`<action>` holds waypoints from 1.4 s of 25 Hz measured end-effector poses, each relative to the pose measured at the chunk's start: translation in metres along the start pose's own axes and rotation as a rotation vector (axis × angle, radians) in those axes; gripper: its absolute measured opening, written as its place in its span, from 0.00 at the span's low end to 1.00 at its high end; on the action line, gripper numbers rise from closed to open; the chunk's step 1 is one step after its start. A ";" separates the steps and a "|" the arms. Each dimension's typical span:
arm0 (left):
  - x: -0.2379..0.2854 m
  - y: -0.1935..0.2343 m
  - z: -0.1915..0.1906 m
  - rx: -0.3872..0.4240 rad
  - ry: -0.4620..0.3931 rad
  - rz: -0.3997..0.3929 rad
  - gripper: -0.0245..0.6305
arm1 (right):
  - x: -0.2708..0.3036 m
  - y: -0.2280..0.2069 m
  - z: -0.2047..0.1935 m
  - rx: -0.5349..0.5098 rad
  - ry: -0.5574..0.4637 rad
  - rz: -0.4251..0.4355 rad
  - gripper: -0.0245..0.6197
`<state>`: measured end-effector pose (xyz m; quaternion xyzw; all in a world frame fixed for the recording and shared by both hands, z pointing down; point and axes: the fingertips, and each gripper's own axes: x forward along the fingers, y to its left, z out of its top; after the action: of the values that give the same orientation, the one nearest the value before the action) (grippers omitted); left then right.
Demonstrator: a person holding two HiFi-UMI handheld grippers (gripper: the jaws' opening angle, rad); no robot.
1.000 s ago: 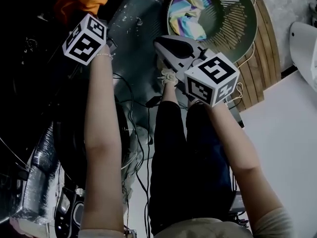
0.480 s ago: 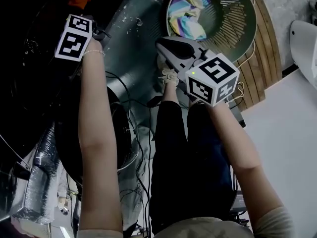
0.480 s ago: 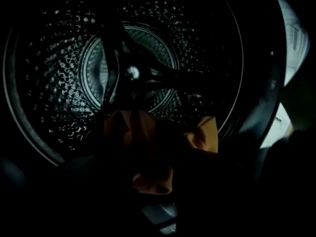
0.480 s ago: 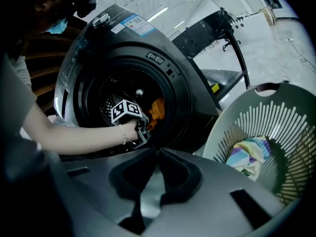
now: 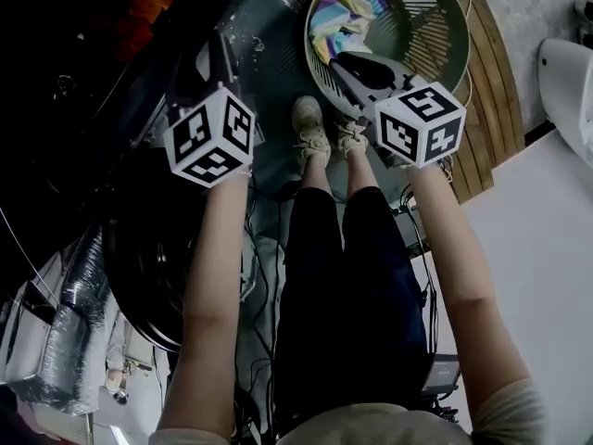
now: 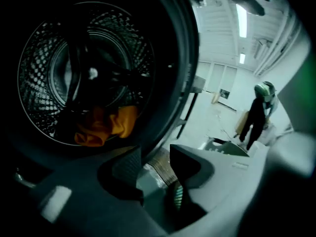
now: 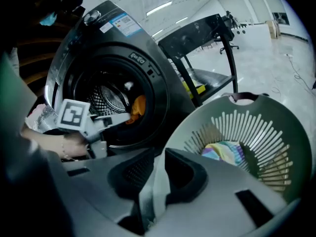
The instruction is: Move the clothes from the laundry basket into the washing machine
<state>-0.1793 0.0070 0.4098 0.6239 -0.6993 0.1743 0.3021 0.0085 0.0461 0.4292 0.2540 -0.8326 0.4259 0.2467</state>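
Note:
The washing machine [image 7: 98, 38] stands with its round opening facing me, and an orange garment [image 6: 106, 125] lies at the bottom of the steel drum [image 6: 44, 68]. My left gripper [image 6: 157, 154] hangs just outside the opening, jaws open with nothing between them. In the head view it [image 5: 206, 63] is left of the person's shoes. The grey-green laundry basket [image 5: 468, 26] holds a pastel multicoloured cloth [image 5: 335, 19]. My right gripper [image 5: 345, 61] hovers over the basket's near rim [image 7: 197, 117], shut and empty, with the cloth [image 7: 224, 152] just beyond its tips.
The basket rests on a wooden slatted board [image 5: 482, 128]. Cables [image 5: 269, 239] trail over the floor by the person's shoes [image 5: 310, 123]. A silver duct [image 5: 74, 313] lies at lower left. A black frame table [image 7: 207, 28] stands behind the washer, and a person [image 6: 256, 115] stands far off.
My left gripper has come back out of the drum toward the shoes and opened, leaving the orange garment inside. The right gripper has moved up to the basket's rim.

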 end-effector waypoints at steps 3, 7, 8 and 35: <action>-0.024 -0.047 -0.029 0.045 0.068 -0.132 0.29 | 0.012 -0.036 -0.017 -0.026 0.077 -0.064 0.10; -0.043 -0.089 -0.066 0.026 0.168 -0.245 0.05 | 0.047 -0.081 -0.065 -0.035 0.267 -0.106 0.26; -0.044 -0.098 -0.073 0.015 0.189 -0.272 0.05 | 0.055 -0.091 -0.078 -0.040 0.316 -0.112 0.26; -0.048 -0.175 -0.122 0.146 0.339 -0.565 0.35 | 0.005 -0.064 -0.028 0.008 -0.012 0.056 0.06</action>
<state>0.0190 0.0915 0.4476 0.7751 -0.4242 0.2347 0.4052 0.0505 0.0363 0.4839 0.2342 -0.8390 0.4347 0.2288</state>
